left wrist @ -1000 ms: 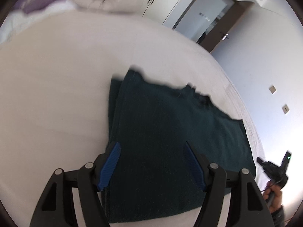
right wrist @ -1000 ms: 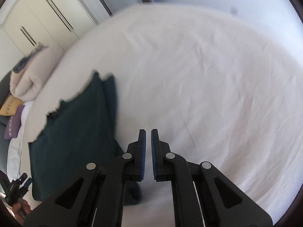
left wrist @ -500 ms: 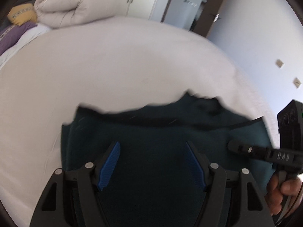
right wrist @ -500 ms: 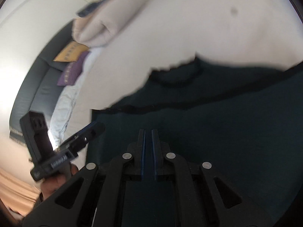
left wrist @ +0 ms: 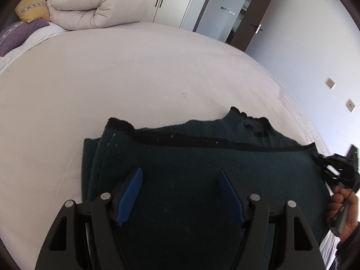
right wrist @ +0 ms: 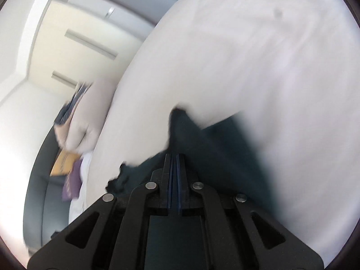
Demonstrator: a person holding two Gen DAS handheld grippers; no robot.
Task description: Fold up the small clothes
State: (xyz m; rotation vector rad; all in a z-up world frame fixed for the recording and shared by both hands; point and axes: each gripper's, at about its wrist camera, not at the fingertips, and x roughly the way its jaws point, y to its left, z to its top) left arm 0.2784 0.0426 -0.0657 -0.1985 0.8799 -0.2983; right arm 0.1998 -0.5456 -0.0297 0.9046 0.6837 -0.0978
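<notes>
A dark green knitted garment [left wrist: 202,168] lies folded on the white bed [left wrist: 112,78], its collar at the far right. My left gripper [left wrist: 180,186] is open, its blue pads spread just above the garment's near part, holding nothing. My right gripper [right wrist: 174,159] is shut with its pads together and nothing visible between them; it hovers over the garment's [right wrist: 213,148] edge in a blurred view. The right gripper and the hand holding it show at the garment's right edge in the left wrist view [left wrist: 339,175].
A rolled beige duvet [left wrist: 94,6] with yellow and purple pillows [left wrist: 20,27] lies at the bed's far left. Wardrobe doors and an open door [left wrist: 236,11] stand behind the bed. The wall is to the right.
Both grippers swung in over the garment from the side. The right gripper has kept turning, its view now blurred, and stayed shut. The left gripper stayed open.
</notes>
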